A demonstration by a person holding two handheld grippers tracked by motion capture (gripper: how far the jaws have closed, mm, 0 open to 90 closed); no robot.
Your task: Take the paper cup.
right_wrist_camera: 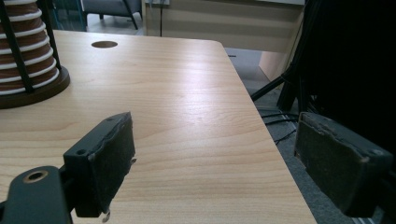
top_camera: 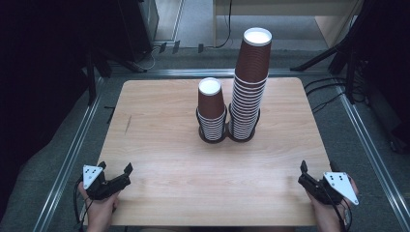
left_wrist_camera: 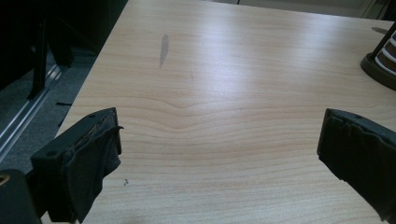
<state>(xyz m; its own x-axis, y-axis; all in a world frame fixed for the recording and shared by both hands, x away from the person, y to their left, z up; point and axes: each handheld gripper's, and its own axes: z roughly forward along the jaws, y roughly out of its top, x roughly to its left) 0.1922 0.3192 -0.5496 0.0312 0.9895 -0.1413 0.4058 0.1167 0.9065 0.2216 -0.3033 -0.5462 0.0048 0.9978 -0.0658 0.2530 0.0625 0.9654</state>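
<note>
The paper cups are kept in two stacks near the middle of the tabletop [top_camera: 159, 159], toward its far side, well apart from both grippers. The short stack [top_camera: 212, 110] is seen on the left and the tall stack [top_camera: 250, 82] just beside it on the right; each is seated in a dark round holder [top_camera: 212, 137] with thin upright rods. The cups are brown outside with white rims and white inside, and the topmost cup of each stack is seen open and with nothing in it. The separate cups in each stack cannot be counted with certainty. Two stacks, two holders and two grippers are counted.

The left gripper [top_camera: 116, 170] is held at the near left corner of the tabletop, its jaws spread wide over bare wood with nothing between them, as seen in the left gripper view. The right gripper [top_camera: 319, 168] is held at the near right corner, its jaws likewise spread apart and holding nothing.

The tabletop is of pale wood with rounded corners; a grey smear [left_wrist_camera: 164, 49] is seen on its left part and a round hole [right_wrist_camera: 104, 44] near its far right edge. Grey floor, metal rails, cables and dark stands are seen around it.
</note>
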